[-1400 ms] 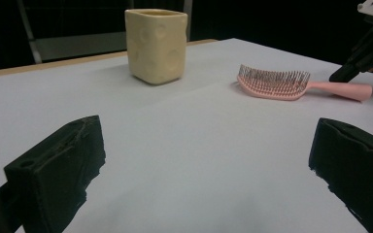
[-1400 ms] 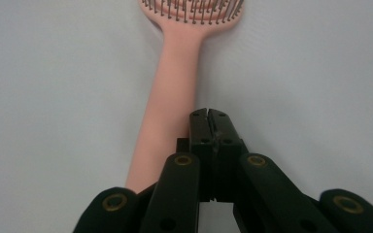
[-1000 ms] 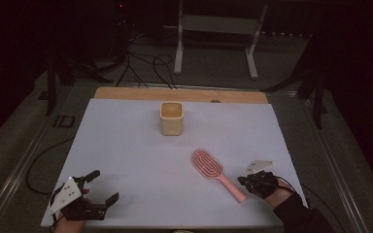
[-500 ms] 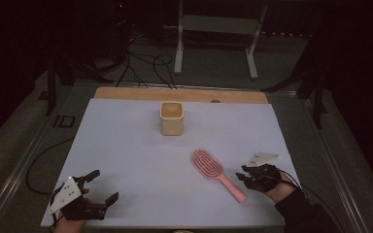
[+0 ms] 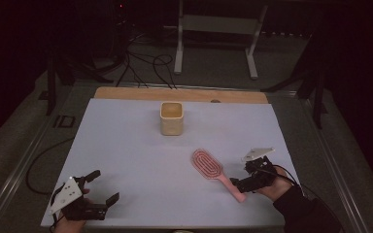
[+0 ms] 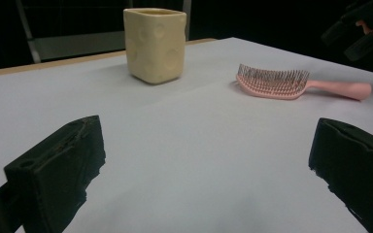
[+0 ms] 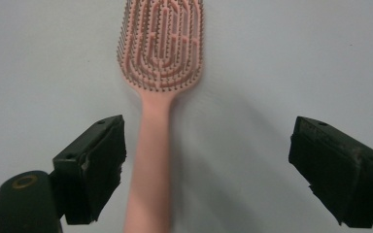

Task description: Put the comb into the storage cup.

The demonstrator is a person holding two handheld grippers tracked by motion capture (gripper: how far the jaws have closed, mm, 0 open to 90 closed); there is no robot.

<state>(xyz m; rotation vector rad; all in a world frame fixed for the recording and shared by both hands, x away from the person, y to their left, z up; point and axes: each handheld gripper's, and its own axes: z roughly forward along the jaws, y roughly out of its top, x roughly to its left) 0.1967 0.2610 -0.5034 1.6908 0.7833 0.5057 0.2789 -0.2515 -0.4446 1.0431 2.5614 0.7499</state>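
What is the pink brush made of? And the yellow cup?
The pink brush looks like smooth, matte plastic: one moulded piece with stiff little bristles. The yellow cup looks like glazed ceramic, maybe plastic: thick walls, soft dimples, a slight shine.

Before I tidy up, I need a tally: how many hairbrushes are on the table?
1. The pink hairbrush lies bristles up on the white sheet, near the person's right, its handle toward the right gripper; the cup might hide something inside.
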